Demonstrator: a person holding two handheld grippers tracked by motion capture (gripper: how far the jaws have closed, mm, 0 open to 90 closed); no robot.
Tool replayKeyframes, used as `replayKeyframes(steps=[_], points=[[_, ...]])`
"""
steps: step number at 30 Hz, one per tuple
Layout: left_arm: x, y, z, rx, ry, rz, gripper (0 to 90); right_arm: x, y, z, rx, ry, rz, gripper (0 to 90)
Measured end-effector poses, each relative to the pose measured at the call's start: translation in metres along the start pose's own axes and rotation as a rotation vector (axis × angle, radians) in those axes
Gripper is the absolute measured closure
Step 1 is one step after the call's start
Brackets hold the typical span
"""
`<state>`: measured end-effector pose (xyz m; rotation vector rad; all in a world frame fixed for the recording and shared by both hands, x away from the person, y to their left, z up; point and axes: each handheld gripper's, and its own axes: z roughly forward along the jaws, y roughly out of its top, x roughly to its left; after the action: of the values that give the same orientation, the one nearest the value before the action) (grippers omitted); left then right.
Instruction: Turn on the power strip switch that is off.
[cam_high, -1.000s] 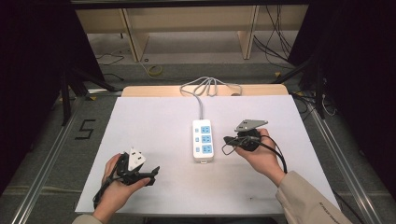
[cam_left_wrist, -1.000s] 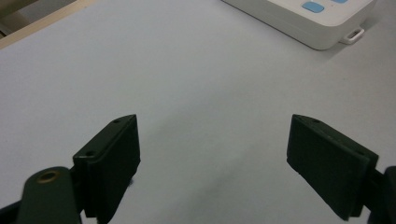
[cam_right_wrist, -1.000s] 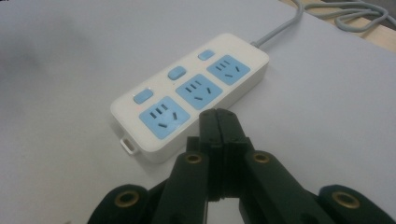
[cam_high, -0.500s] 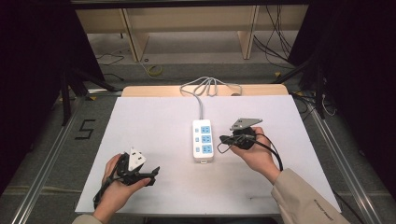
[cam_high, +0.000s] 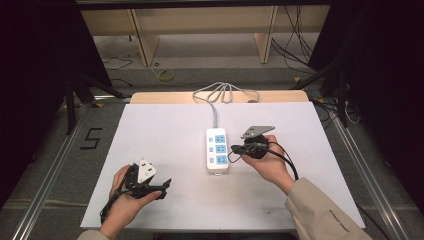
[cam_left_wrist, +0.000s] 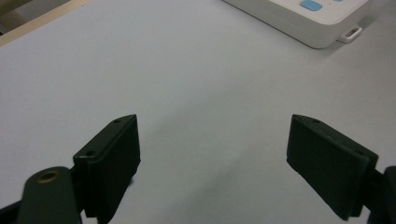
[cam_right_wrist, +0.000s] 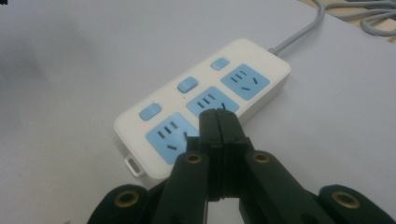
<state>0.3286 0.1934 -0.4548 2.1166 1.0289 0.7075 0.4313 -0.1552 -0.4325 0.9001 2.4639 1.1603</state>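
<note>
The power strip (cam_left_wrist: 322, 18) is cut off by the left gripper view's top edge; its cord (cam_right_wrist: 345, 14) leaves the right gripper view.

Only the power strip (cam_high: 218, 149) interrupts open table (cam_high: 165, 125).

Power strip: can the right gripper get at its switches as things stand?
Probably yes. The right gripper, jaws shut, hangs just beside the power strip, and nothing lies between it and the blue switches.
</note>
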Motion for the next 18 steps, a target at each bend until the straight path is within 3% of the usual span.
replayKeyframes(steps=[18], points=[[0.000, 0.000, 0.000, -0.001, -0.003, -0.001, 17.2, -0.001, 0.010, 0.019, 0.009, 0.013, 0.009, 90.0]])
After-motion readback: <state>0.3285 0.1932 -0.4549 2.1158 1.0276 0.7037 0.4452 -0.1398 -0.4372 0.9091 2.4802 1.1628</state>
